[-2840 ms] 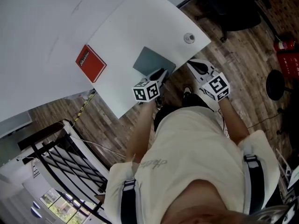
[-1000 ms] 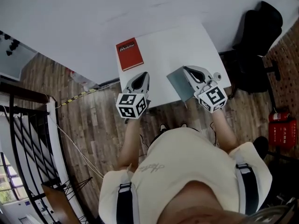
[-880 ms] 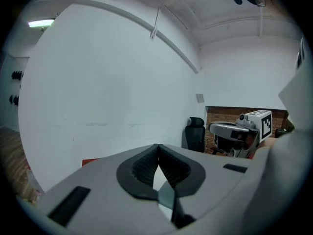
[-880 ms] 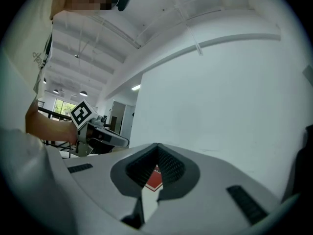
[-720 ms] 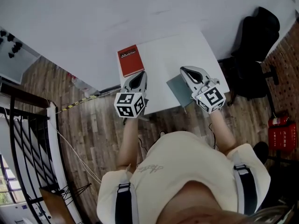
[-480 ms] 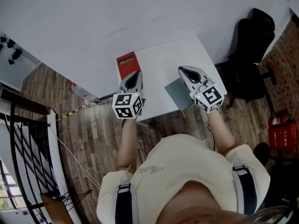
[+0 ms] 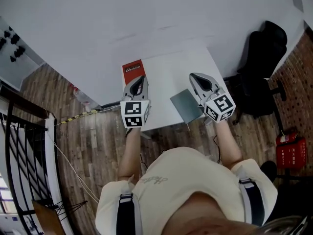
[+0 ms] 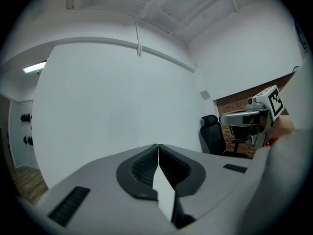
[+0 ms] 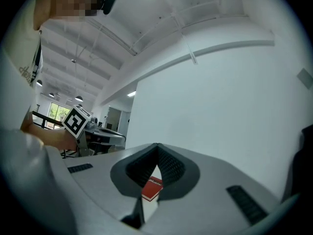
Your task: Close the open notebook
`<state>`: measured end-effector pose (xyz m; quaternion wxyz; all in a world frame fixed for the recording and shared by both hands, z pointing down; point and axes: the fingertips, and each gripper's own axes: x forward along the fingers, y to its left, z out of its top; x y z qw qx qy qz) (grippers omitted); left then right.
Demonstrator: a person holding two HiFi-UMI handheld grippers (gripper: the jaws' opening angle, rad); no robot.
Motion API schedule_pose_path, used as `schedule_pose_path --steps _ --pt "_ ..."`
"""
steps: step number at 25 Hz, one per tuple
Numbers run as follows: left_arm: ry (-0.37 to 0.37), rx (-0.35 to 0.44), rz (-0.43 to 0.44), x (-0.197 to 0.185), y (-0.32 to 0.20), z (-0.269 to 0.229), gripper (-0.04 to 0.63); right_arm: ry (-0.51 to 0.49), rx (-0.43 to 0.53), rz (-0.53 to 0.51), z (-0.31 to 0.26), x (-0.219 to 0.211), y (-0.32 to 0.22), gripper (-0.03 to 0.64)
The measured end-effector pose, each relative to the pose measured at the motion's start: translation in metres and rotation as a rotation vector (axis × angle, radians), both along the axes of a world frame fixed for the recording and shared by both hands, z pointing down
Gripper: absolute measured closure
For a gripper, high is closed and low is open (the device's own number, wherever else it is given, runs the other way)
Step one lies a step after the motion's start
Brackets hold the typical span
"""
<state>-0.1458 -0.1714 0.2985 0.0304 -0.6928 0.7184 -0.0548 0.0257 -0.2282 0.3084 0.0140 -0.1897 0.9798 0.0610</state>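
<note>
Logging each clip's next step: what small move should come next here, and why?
Probably lower the right claw toward the grey notebook, opening the claw on the way. Both claws are shut and empty above the table, the left claw near the red book; the grey notebook lies just beside the right one.

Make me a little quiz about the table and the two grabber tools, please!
1. True or false: the left gripper has its jaws wide apart.
2. What colour is the book at the far left corner of the white table? A) blue B) red C) green
3. Which gripper is beside the grey notebook?

Key: 1 false, the jaws are together. 2 B. 3 the right gripper.
</note>
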Motion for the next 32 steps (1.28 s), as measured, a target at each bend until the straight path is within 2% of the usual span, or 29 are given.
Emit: schedule_pose_path --steps 7,18,32 --pt "0.070 -0.037 0.001 -0.007 0.008 0.035 0.575 0.035 -0.026 0.012 0.022 0.000 0.007 0.611" --pt "0.128 -0.078 0.016 -0.014 0.022 0.067 0.575 0.116 -0.055 0.002 0.053 -0.009 0.026 0.611" --pt "0.117 -0.073 0.090 -0.035 -0.003 0.066 0.575 0.120 -0.079 0.047 0.059 -0.031 0.010 0.611"
